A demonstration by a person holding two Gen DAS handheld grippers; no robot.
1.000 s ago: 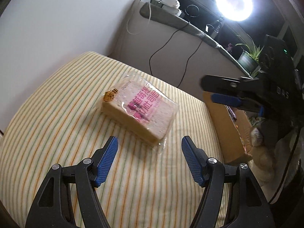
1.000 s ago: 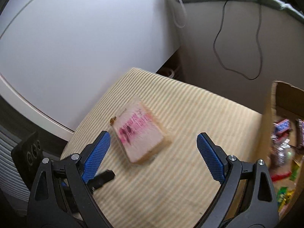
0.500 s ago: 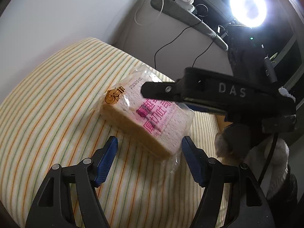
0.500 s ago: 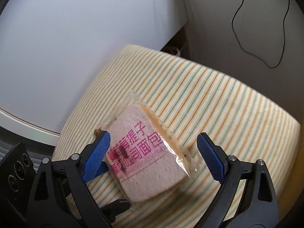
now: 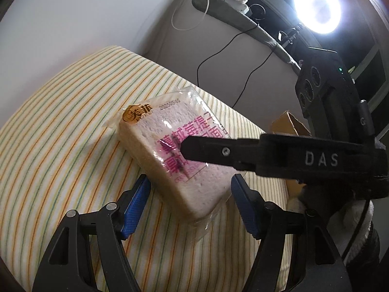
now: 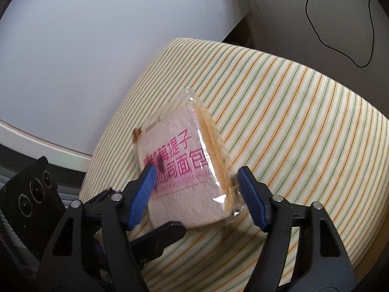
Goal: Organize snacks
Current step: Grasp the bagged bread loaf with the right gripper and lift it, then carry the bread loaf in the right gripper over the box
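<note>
A clear-wrapped toast bread pack (image 5: pixel 170 146) with pink lettering lies on a striped cushion (image 5: pixel 60 121). My left gripper (image 5: pixel 189 202) is open, its blue pads on either side of the pack's near corner. My right gripper (image 6: pixel 197 194) is open and straddles the pack (image 6: pixel 184 165), one blue pad over the pink label and the other beside its right end. In the left wrist view one finger (image 5: pixel 218 149) of the right gripper reaches across the top of the pack from the right.
A cardboard box (image 5: pixel 289 124) stands past the cushion's right edge. A white wall (image 5: pixel 73 12) is behind the cushion, with cables on a grey wall (image 5: pixel 218 43) and a bright ring light (image 5: pixel 316 9). The left gripper's camera housing (image 6: pixel 26 199) shows at lower left.
Both grippers have moved in closer to the bread pack. The right gripper's jaws have narrowed and now flank the pack.
</note>
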